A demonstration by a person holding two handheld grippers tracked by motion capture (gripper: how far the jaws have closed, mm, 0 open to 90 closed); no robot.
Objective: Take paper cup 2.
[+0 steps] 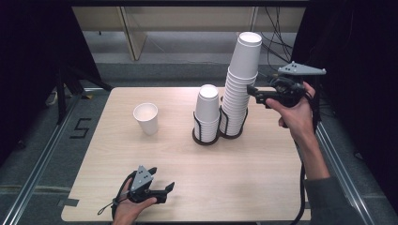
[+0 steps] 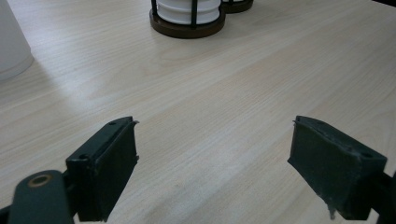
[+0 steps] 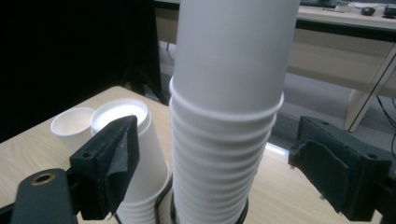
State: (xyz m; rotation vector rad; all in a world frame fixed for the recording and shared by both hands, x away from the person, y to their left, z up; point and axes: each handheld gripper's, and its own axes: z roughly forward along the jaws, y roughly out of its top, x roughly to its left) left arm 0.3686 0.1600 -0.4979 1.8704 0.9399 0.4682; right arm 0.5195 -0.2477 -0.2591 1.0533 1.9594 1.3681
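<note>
A tall stack of white paper cups (image 1: 241, 79) stands upside down in a black wire holder (image 1: 233, 133). A shorter stack (image 1: 207, 110) stands in the twin holder to its left. One single white cup (image 1: 146, 118) stands upright, apart at the left. My right gripper (image 1: 251, 91) is raised beside the tall stack's upper part. In the right gripper view it (image 3: 215, 158) is open, with the tall stack (image 3: 224, 93) between its jaws and a gap on each side. My left gripper (image 1: 164, 190) rests low near the table's front edge; its jaws (image 2: 215, 154) stand apart with nothing between them.
The light wooden table (image 1: 263, 178) has bare room across its front and right. In the left gripper view the holder's dark base (image 2: 187, 28) lies ahead and the single cup (image 2: 11, 46) at the far left. Dark curtains and cables surround the table.
</note>
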